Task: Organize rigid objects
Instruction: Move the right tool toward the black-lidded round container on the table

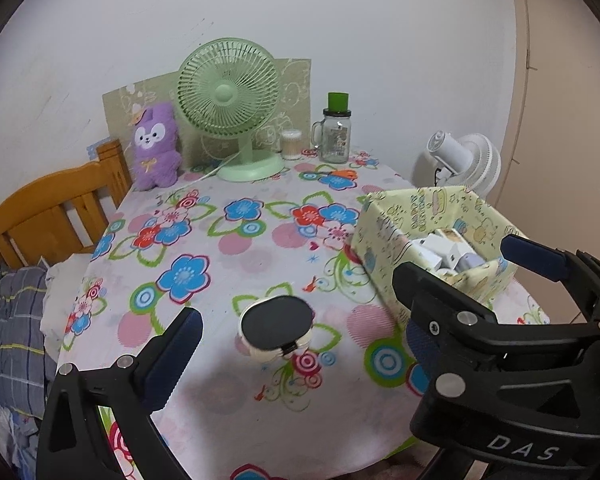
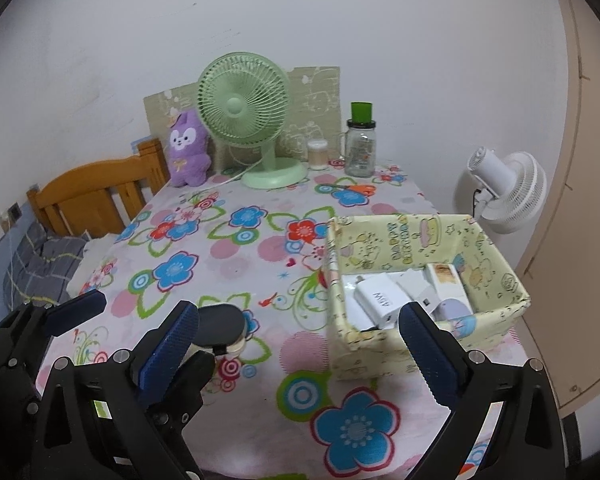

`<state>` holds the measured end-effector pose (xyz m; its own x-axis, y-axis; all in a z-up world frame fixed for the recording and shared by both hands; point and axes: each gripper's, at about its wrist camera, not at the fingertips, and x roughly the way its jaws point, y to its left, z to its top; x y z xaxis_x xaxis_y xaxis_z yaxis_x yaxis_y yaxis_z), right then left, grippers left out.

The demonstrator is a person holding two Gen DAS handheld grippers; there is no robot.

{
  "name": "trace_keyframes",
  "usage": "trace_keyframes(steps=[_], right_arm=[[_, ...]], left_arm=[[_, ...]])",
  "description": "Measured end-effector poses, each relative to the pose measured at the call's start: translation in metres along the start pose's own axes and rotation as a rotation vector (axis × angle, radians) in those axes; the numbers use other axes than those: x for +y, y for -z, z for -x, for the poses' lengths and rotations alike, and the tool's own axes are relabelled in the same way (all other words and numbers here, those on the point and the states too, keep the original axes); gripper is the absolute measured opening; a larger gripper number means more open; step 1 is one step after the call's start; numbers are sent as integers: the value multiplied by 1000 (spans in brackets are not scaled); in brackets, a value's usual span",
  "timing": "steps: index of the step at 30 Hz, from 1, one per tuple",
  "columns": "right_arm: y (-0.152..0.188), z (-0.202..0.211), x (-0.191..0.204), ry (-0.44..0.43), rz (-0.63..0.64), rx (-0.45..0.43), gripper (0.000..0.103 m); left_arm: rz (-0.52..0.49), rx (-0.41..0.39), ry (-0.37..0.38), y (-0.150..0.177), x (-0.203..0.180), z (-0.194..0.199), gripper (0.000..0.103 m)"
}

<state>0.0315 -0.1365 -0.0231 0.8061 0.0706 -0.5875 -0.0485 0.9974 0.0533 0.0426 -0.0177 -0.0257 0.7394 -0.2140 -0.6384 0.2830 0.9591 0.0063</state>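
Note:
A small oval cream case with a black top [image 1: 276, 328] lies on the flowered tablecloth [image 1: 228, 240], near the front. My left gripper [image 1: 300, 336] is open and straddles the case without touching it. A pale yellow patterned box [image 2: 380, 344] stands at the right and holds white chargers [image 2: 380, 300] and other small items. My right gripper [image 2: 298, 310] is open and empty, just in front of the box's near-left corner. In the left wrist view the right gripper [image 1: 456, 258] crosses over the box [image 1: 372, 248] and hides part of my left gripper's right finger. The case [image 2: 220, 324] shows behind the right gripper's left finger.
At the back of the table stand a green desk fan [image 1: 230, 108], a purple plush toy [image 1: 156, 148], a cotton-swab tub [image 1: 291, 145] and a glass jar with a green lid [image 1: 335, 132]. Orange scissors [image 1: 336, 174] lie near them. A wooden bed frame [image 1: 56, 208] is at left, a white fan [image 2: 504, 188] at right.

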Motion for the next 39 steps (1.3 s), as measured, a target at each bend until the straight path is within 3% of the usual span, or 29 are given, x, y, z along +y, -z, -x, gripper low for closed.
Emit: trace_keyframes(steps=[39], right_arm=[[39,-85,56,-59,96,156,101]], left_arm=[[88,178,-3,54,52,-71,103]])
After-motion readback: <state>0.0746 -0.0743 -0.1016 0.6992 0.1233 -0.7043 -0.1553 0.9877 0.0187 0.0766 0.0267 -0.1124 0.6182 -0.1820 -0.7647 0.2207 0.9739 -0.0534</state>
